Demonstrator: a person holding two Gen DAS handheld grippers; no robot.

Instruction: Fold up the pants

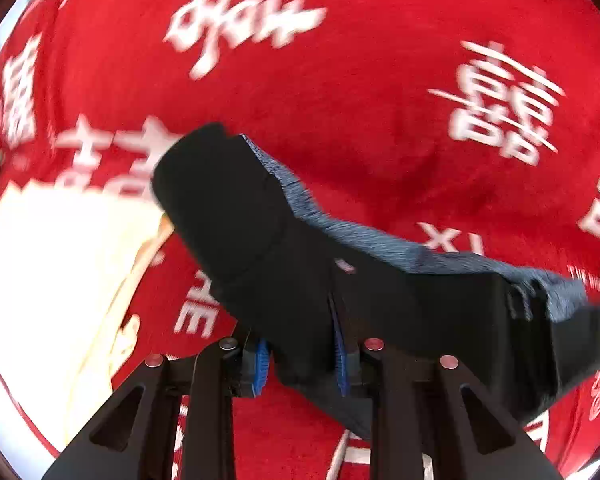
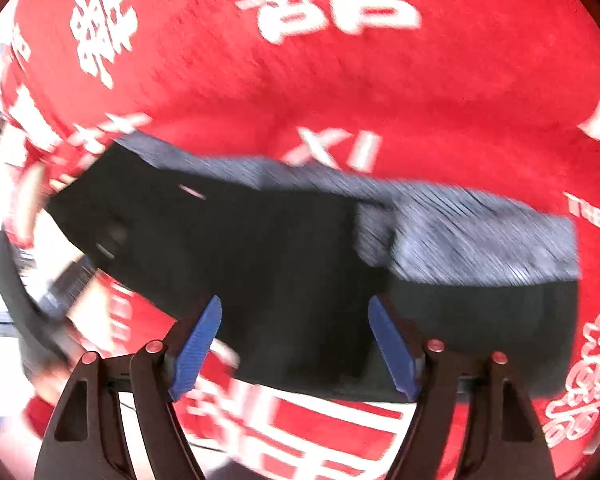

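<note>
Pants, dark, partly folded, stretched lengthwise across red cloth; left tool clamped on near edge, right tool spread open just above them.

One pair of dark black fabric pants with a blue-grey ribbed waistband lies on one red plush cloth printed with white characters; two black blue-padded grippers.
</note>
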